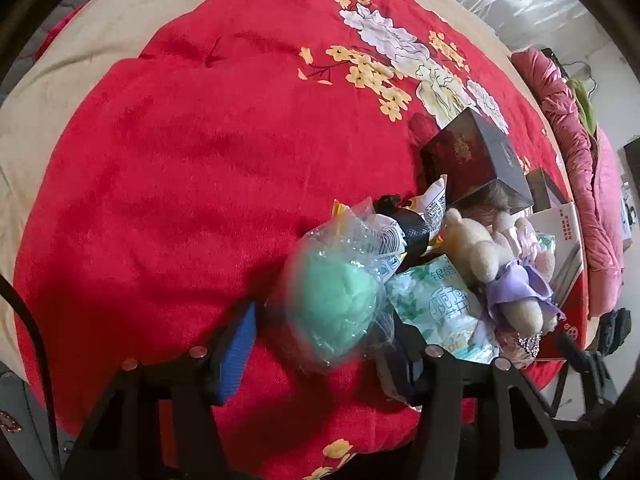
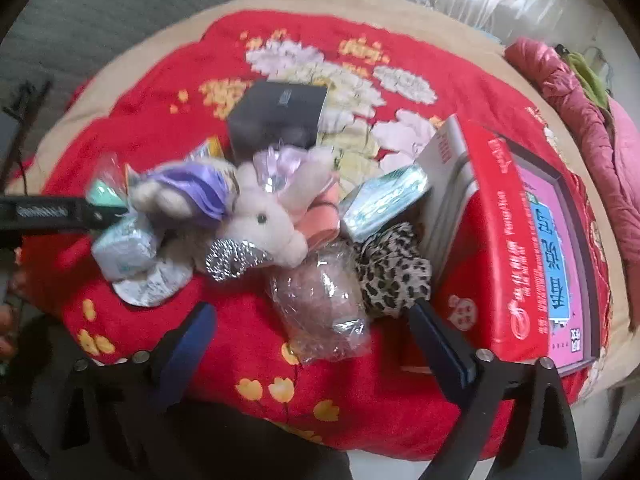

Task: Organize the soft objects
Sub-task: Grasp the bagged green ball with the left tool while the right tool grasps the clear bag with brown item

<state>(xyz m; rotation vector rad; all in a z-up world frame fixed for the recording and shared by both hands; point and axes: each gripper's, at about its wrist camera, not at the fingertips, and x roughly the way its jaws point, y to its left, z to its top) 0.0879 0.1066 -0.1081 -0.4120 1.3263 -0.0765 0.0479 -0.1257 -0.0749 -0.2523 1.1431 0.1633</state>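
A big red blanket [image 1: 160, 200] with white and yellow flowers covers the bed. The left gripper [image 1: 324, 344] points down at a soft green ball in a clear bag [image 1: 336, 304]. The ball sits between the two fingers, and the blue pad [image 1: 238, 354] on the left one is just beside it. It is too blurry to tell if the pads squeeze it. Next to the ball lies a green and white packet [image 1: 444, 312]. A cream teddy in a purple dress [image 1: 500, 276] lies on it. Behind them stands a dark box [image 1: 472, 160].
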